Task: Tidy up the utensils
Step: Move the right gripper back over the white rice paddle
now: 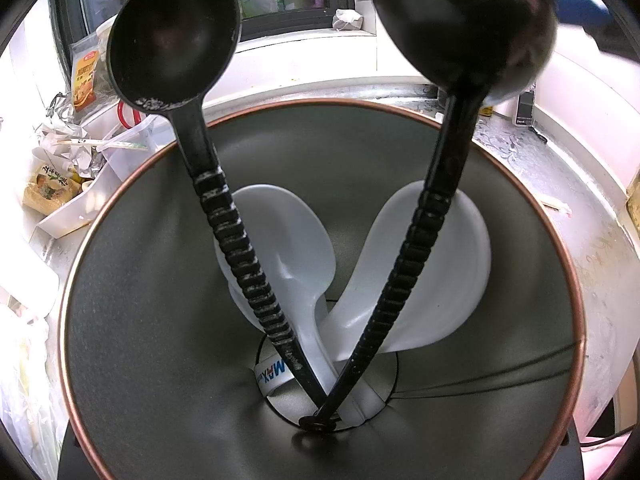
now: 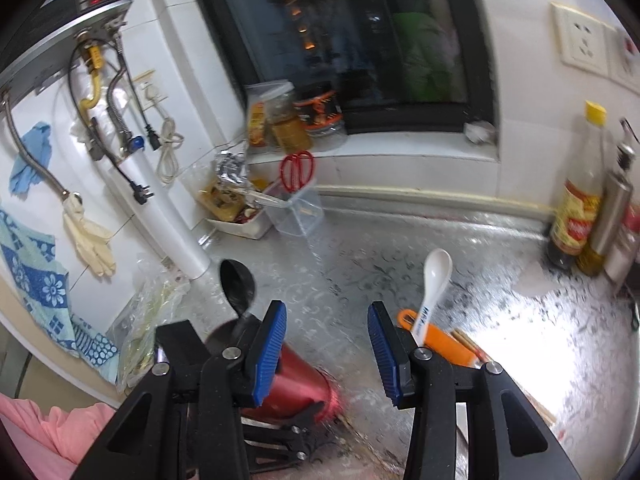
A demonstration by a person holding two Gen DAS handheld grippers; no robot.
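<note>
A patterned silver countertop (image 2: 360, 248) runs to a tiled wall and dark window (image 2: 360, 40), clutter at far left, bottles (image 2: 580, 200) far right. The right gripper (image 2: 327, 344) hangs with jaws apart over bare counter, near a white spoon (image 2: 434, 280). The left gripper is hidden, apparently clamped on the red cup (image 2: 296, 384), whose copper rim (image 1: 132, 176) rings two black ladles (image 1: 176, 36) and white spoons.

Red scissors (image 2: 297, 171) stand in a clear tub (image 2: 298, 210) far back; sauce bottle (image 2: 578, 196) far right, by the wall.

Ladles (image 1: 176, 40) and spoons (image 1: 292, 248) inside holder (image 1: 120, 280)
</note>
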